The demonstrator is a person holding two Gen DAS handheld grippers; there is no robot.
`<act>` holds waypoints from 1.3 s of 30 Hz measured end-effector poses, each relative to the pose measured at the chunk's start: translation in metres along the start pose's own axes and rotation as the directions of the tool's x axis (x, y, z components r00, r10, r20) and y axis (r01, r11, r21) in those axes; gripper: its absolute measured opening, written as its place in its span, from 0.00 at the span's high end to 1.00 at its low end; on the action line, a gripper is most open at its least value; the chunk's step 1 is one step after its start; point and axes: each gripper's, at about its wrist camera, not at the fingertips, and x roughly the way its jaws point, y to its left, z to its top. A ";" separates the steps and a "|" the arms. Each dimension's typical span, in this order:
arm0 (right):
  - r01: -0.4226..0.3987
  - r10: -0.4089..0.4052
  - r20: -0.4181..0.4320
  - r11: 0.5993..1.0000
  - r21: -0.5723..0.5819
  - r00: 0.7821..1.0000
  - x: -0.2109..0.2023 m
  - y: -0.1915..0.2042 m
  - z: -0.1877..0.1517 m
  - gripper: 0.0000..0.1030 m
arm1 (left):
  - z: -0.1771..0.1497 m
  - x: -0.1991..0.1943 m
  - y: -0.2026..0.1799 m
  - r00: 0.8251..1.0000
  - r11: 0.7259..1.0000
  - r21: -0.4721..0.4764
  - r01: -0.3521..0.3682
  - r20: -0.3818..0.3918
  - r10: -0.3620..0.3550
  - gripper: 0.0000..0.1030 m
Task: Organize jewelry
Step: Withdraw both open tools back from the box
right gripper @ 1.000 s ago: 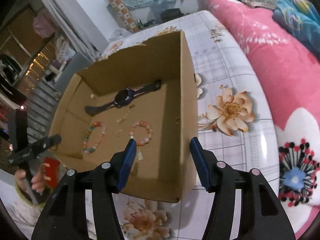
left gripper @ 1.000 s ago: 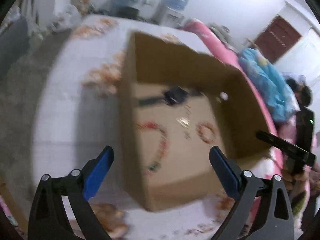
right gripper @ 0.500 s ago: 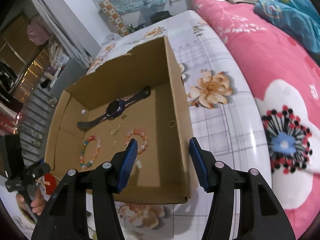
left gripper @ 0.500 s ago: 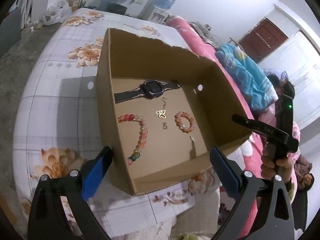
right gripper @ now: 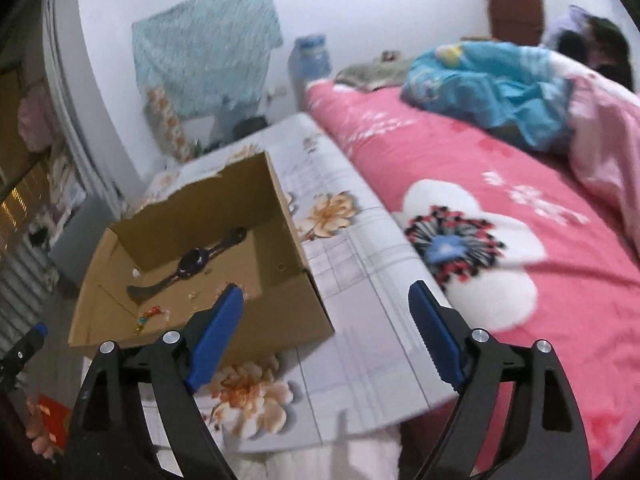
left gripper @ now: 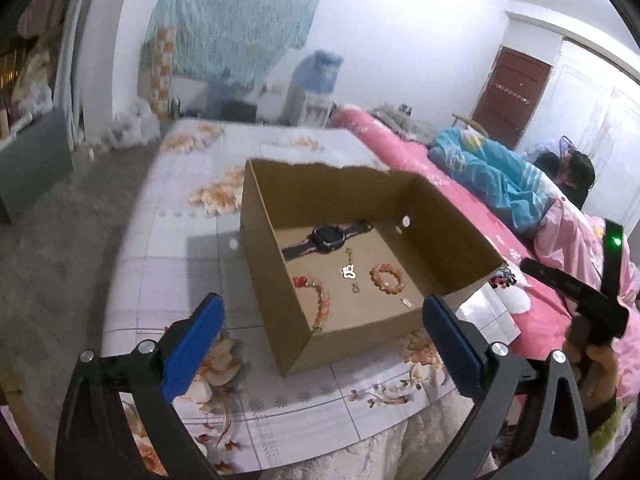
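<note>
Both tools gape wide, empty: left tool [left gripper: 322, 334], right tool [right gripper: 326, 330]. Cardboard box [left gripper: 264, 240] on floral worktop [left gripper: 168, 248] holds watch [left gripper: 328, 238], two bead bracelets.

A cardboard box [left gripper: 272, 280] sits on the surface [left gripper: 172, 264], with the bed [right gripper: 480, 184] along the surface's right side. Inside the box, a wristwatch [left gripper: 329, 237] lies toward the far wall. Nearer than it, 2 bead bracelets lie apart: 1 [left gripper: 320, 300] by the left wall, 1 [left gripper: 386, 278] to the right. A small pendant [left gripper: 349, 270] lies between them. Both claws hang before the box's near side, the left claw [left gripper: 320, 344] facing it, the right claw [right gripper: 326, 340] off its right corner.
</note>
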 end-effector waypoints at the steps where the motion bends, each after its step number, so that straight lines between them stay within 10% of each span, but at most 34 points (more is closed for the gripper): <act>1: 0.000 0.000 0.009 1.000 0.002 1.000 -0.006 0.001 -0.005 0.17 | -0.002 -0.004 -0.003 1.000 1.000 0.004 -0.002 0.010 0.002 0.05; 17: 0.024 -0.027 -0.014 0.983 -0.182 1.000 -0.028 0.054 -0.051 0.08 | -0.032 -0.007 -0.058 0.976 0.974 0.091 -0.206 0.087 0.198 0.05; 39: -0.021 -0.005 -0.102 0.967 -0.254 0.995 0.001 0.074 -0.056 0.08 | -0.043 0.042 -0.075 0.931 0.932 0.083 -0.354 -0.065 0.359 0.05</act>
